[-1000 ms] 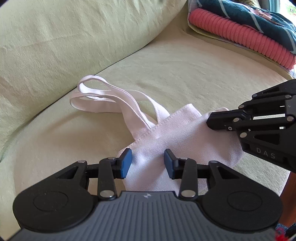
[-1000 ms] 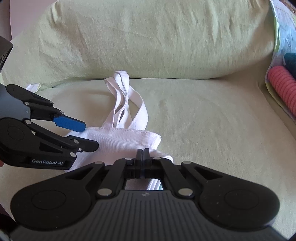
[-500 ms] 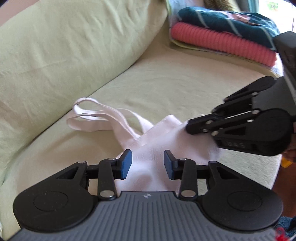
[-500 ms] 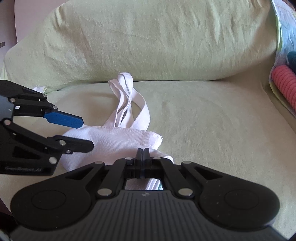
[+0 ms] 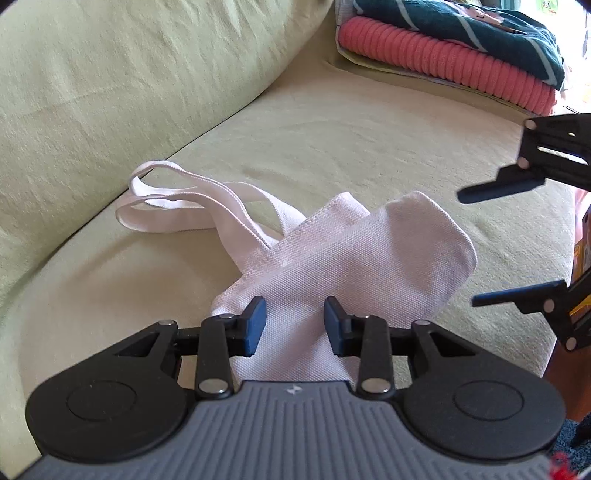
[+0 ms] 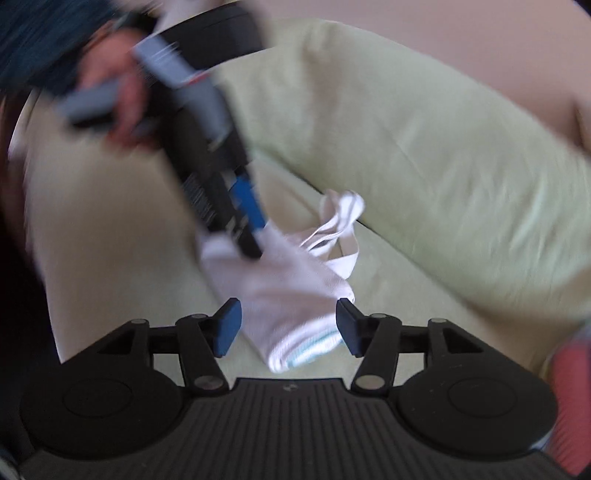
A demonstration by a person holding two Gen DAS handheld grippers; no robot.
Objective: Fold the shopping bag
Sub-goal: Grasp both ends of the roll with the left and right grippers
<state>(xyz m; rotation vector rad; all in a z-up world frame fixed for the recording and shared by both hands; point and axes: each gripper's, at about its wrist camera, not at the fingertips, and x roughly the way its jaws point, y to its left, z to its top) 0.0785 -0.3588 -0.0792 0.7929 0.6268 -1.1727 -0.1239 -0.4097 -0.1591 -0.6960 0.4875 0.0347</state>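
A white canvas shopping bag (image 5: 354, 258) lies folded into a narrow bundle on the green sofa seat, its two handles (image 5: 177, 199) trailing toward the backrest. My left gripper (image 5: 293, 326) is open and empty, just above the bag's near end. My right gripper (image 6: 288, 326) is open and empty, above the bag's other end (image 6: 291, 295); it also shows at the right edge of the left wrist view (image 5: 506, 240), clear of the bag. The right wrist view is blurred; the left gripper (image 6: 245, 229) shows there over the bag.
A green sofa backrest cushion (image 5: 129, 74) rises behind the bag. Folded clothes, a pink knit (image 5: 443, 62) under a dark teal piece (image 5: 480, 33), are stacked at the far right of the seat. The seat's front edge (image 5: 546, 354) lies right of the bag.
My right gripper opened, let go of the bag and pulled back and up to the right. The bag now lies free on the seat. My left gripper stayed open.
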